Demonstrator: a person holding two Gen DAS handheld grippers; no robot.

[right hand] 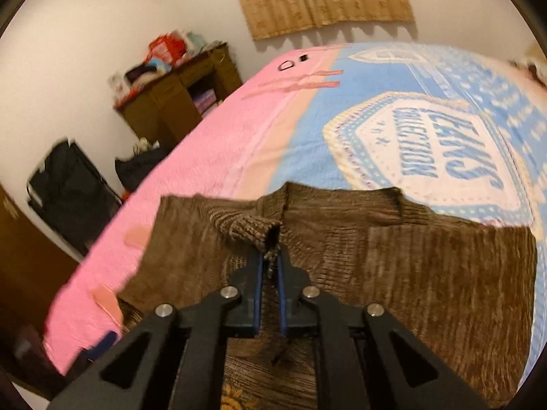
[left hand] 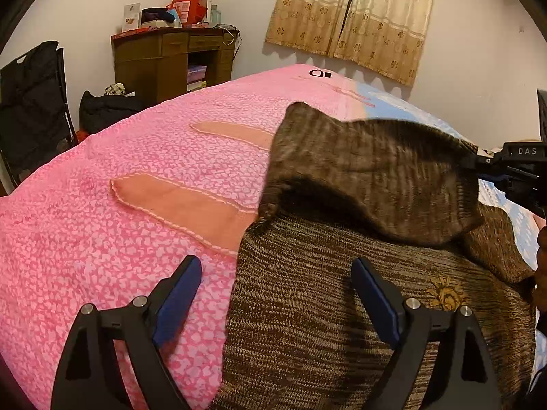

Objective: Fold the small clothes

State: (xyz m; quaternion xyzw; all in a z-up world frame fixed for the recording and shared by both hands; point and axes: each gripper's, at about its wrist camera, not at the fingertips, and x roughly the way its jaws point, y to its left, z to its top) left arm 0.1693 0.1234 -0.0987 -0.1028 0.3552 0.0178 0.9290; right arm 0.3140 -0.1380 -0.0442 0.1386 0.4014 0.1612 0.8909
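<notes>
Bedspread; sweater between fingers.

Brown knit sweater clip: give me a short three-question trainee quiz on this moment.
1. True or false: the left gripper is shut on the brown sweater.
2. What does the right gripper hold? A) the curtain B) the sweater's sleeve cuff C) nothing
3. Fill in: the sweater lies on a bedspread that is pink on one side and ____ on the other.

Key: 1 false, it is open; 2 B; 3 blue.
</notes>
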